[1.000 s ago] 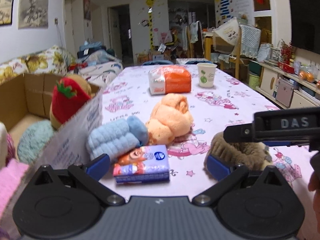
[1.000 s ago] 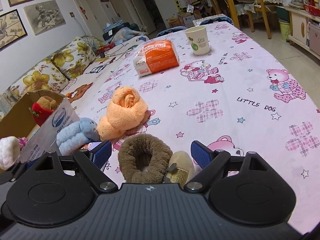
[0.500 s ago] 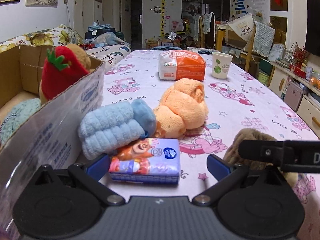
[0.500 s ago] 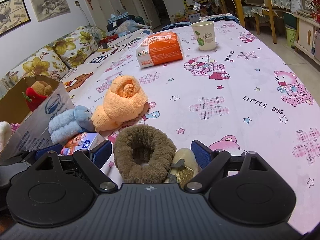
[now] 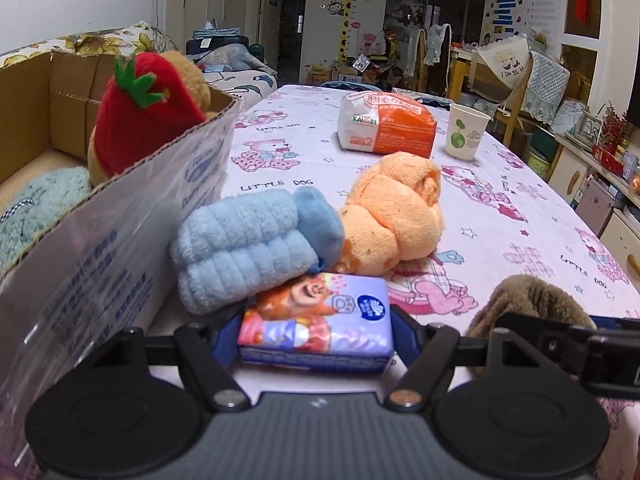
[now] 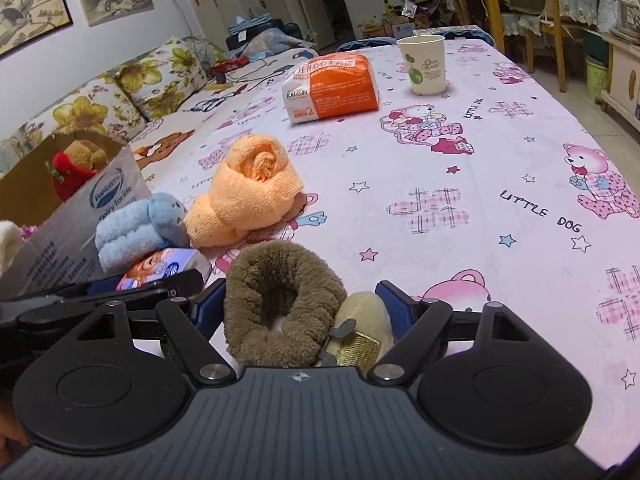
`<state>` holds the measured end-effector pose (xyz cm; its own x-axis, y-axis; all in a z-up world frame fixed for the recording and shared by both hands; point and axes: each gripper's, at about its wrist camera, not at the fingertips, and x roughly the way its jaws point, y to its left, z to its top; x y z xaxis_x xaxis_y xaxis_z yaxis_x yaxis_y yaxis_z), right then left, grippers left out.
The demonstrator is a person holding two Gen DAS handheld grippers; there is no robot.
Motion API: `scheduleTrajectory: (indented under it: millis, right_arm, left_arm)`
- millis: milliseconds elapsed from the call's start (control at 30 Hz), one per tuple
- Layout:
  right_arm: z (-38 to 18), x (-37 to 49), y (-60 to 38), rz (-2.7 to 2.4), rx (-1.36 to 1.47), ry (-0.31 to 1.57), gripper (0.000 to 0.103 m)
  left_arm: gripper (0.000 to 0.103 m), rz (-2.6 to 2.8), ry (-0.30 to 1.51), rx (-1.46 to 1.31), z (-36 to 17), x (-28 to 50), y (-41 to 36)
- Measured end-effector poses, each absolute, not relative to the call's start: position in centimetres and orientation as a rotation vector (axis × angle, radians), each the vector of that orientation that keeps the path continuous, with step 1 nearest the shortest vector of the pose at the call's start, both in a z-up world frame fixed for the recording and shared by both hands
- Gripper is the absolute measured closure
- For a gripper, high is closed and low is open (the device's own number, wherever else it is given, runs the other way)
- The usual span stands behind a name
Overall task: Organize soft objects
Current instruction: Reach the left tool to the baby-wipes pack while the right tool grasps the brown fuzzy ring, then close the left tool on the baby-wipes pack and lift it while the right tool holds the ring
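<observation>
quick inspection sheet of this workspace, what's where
surface: table under a pink cartoon cloth.
job's things: tissue pack, blue towel roll, orange towel roll, brown plush; cardboard box holds a strawberry plush.
clutter: orange packet, paper cup.
grippers: left claw closing around the tissue pack; right claw closing around the brown plush.
cables: nothing seen on the table.
surroundings: floral sofa, chairs, cabinets.
</observation>
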<state>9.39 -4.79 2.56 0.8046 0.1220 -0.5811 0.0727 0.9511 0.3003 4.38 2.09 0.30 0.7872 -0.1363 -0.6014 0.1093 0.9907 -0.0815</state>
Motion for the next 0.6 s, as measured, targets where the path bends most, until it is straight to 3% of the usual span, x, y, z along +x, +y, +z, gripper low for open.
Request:
scheduleTrajectory:
  millis: [167, 600]
  right_arm:
    - [2.9, 9.3, -4.3, 0.05, 0.269, 0.629, 0.029]
    - [2.8, 9.0, -4.9, 0.044, 0.266, 0.603, 0.053]
  left_arm:
    - [0.03, -0.149, 0.655, -0.045, 0.6, 4.2, 1.9]
    - [0.03, -0.225, 0.601, -0.078, 2.8, 2.5, 2.2]
